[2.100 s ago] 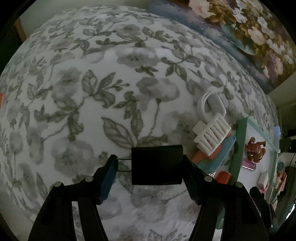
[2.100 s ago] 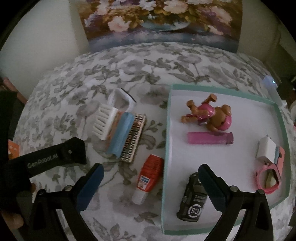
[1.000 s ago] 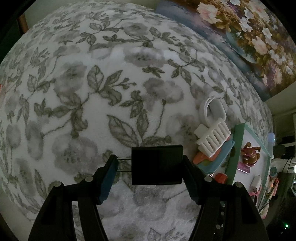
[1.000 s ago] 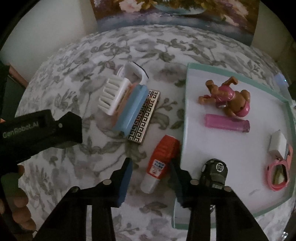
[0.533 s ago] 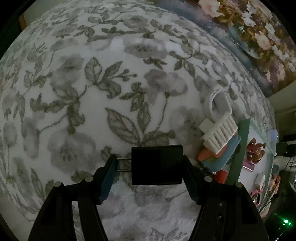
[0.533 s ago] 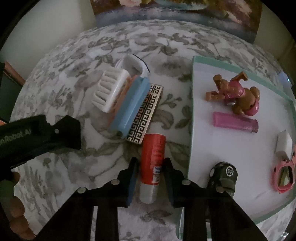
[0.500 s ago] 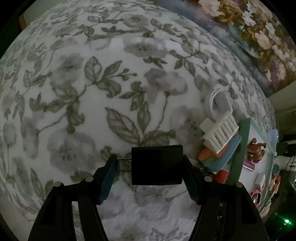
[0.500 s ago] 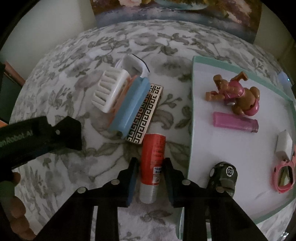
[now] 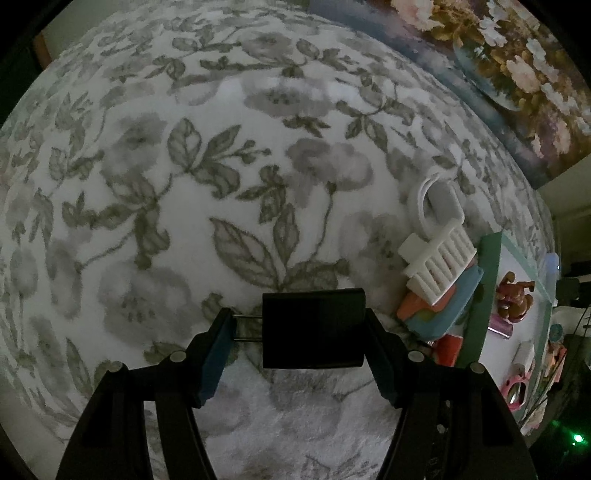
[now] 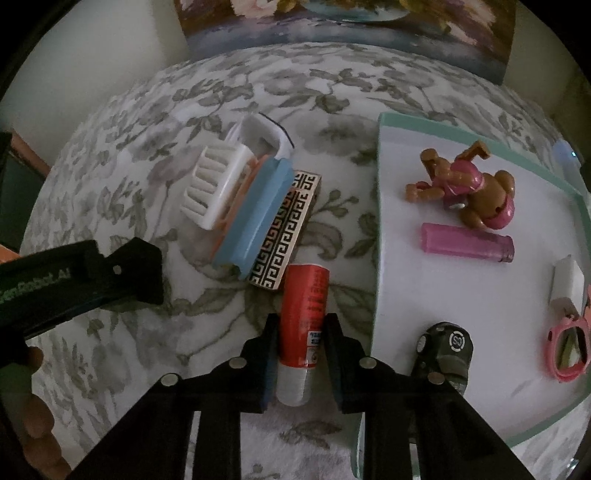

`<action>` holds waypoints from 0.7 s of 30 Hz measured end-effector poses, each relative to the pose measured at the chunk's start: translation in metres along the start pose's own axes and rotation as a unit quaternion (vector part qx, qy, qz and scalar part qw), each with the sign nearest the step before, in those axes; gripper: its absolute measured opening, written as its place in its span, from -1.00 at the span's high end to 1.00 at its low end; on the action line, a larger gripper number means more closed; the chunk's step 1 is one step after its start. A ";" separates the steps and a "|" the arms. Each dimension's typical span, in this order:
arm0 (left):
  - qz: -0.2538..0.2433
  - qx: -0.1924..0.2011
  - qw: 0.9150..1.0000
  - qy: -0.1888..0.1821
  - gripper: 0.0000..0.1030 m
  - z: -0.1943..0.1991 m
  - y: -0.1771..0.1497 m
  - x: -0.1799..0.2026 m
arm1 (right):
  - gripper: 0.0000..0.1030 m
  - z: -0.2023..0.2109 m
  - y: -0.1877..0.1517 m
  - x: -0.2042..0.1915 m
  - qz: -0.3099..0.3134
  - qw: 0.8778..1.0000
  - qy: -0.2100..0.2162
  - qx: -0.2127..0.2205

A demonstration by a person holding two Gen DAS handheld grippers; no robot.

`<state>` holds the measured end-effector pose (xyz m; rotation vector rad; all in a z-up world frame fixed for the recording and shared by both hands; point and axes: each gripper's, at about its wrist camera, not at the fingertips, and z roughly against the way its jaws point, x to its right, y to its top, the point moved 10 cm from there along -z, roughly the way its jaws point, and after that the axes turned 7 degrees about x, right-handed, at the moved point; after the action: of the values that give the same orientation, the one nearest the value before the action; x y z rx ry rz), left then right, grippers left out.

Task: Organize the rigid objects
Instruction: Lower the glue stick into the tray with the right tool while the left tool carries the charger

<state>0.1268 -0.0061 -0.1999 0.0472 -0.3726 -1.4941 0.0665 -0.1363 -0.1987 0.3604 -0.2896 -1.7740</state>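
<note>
The right gripper (image 10: 300, 354) is now clamped on the red glue stick (image 10: 303, 318), its two dark pads pressing the tube's sides just above the clear cap. Two seconds back those jaws stood wide apart above the bedspread (image 10: 192, 332) and the tray's near left corner, and the stick lay slanted on the cloth; a second ago they had narrowed around it without yet gripping. Now the stick stands straight along the fingers, its red end touching the near corner of the patterned box (image 10: 286, 236). The stick lies on the cloth just beside the left edge of the green-rimmed tray (image 10: 377, 229), not inside it.

The left gripper (image 9: 299, 332) grasps a black plug adapter (image 9: 314, 328) crosswise, prongs against the left pad, exactly as in every earlier frame; it has barely shifted over the flowered cloth.

Farther along, the pile is unchanged: a blue bar (image 10: 255, 218) leaning on the patterned box, a white brush (image 10: 214, 184) against it, a white holder (image 10: 258, 134) behind.

In the tray, a camouflage toy car (image 10: 448, 343) sits by the near left edge, a pink tube (image 10: 467, 243) at mid-tray, a brown and pink toy dog (image 10: 469, 188) toward the far edge, a white charger (image 10: 567, 284) and pink goggles (image 10: 569, 347) at the right edge. These have kept their places.

A floral painting (image 10: 347, 33) stands against the wall beyond the far edge.
</note>
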 end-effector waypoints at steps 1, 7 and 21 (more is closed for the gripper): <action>-0.001 0.003 1.000 0.000 -0.34 0.002 0.001 0.000 | 0.51 0.001 0.001 0.000 -0.006 1.000 0.005 0.000; -0.008 0.026 1.000 -0.007 -0.34 0.019 0.014 0.010 | 0.51 0.019 0.011 0.000 -0.025 0.999 0.031 0.018; -0.074 0.089 0.993 -0.023 -0.34 0.063 0.017 0.060 | 0.51 0.059 0.032 0.059 -0.083 0.995 0.009 0.063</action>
<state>0.1278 -0.0512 -0.1228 0.1857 -0.5484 -1.6063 0.0599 -0.2009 -0.1376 0.5021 -0.3681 -1.9187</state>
